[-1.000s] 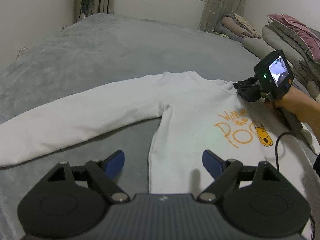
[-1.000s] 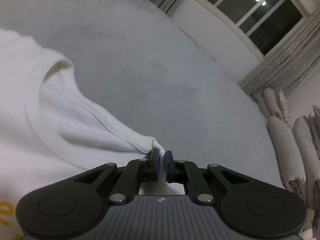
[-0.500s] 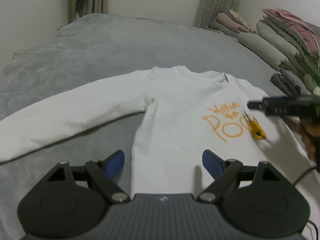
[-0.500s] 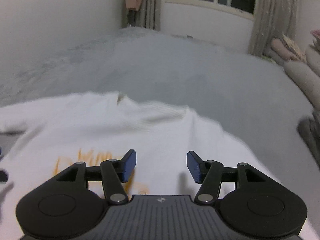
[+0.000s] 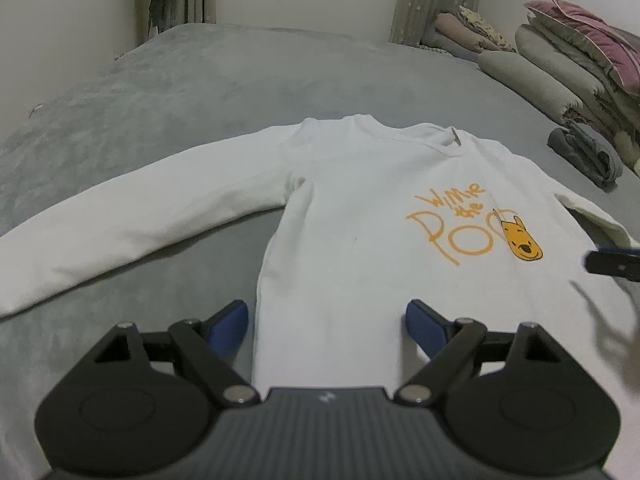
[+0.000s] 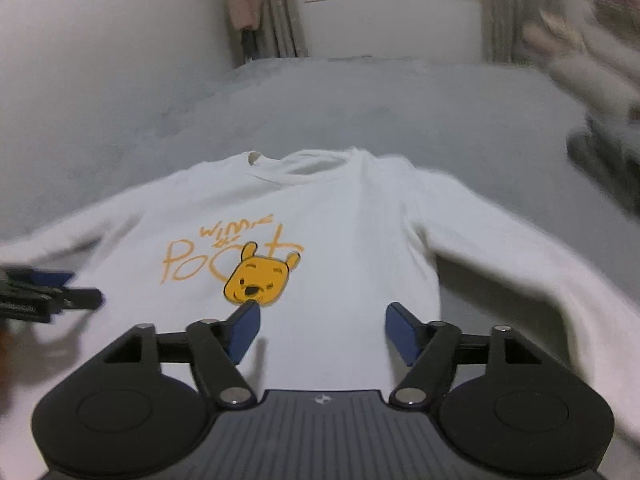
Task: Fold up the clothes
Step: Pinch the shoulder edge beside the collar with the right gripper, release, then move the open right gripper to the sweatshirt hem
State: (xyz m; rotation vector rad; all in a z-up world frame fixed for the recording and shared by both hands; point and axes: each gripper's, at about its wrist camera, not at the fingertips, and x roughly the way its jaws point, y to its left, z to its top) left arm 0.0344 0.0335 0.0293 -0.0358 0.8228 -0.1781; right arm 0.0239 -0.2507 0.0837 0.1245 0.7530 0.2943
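A white long-sleeved sweatshirt (image 5: 360, 208) with an orange bear print (image 5: 520, 240) lies flat, front up, on the grey bed (image 5: 200, 92), both sleeves spread out. My left gripper (image 5: 326, 320) hovers open over the sweatshirt's lower left side, nothing between its blue pads. In the right wrist view the same sweatshirt (image 6: 340, 216) lies ahead. My right gripper (image 6: 322, 330) hangs above its lower body just below the bear (image 6: 260, 280); its jaws are opening and hold nothing. One of its fingertips (image 5: 612, 262) shows at the right edge of the left wrist view.
Folded quilts and blankets (image 5: 568, 60) are piled along the bed's right side, with a dark grey bundle (image 5: 584, 152) near the right sleeve. A wall, a window and curtains (image 6: 392, 8) close off the far end. Bare grey bedding lies beyond the collar.
My right gripper let go of the collar, opened, and swung back toward the sweatshirt's lower body, rolling level. The collar now lies flat. The left gripper stayed open in about the same place.
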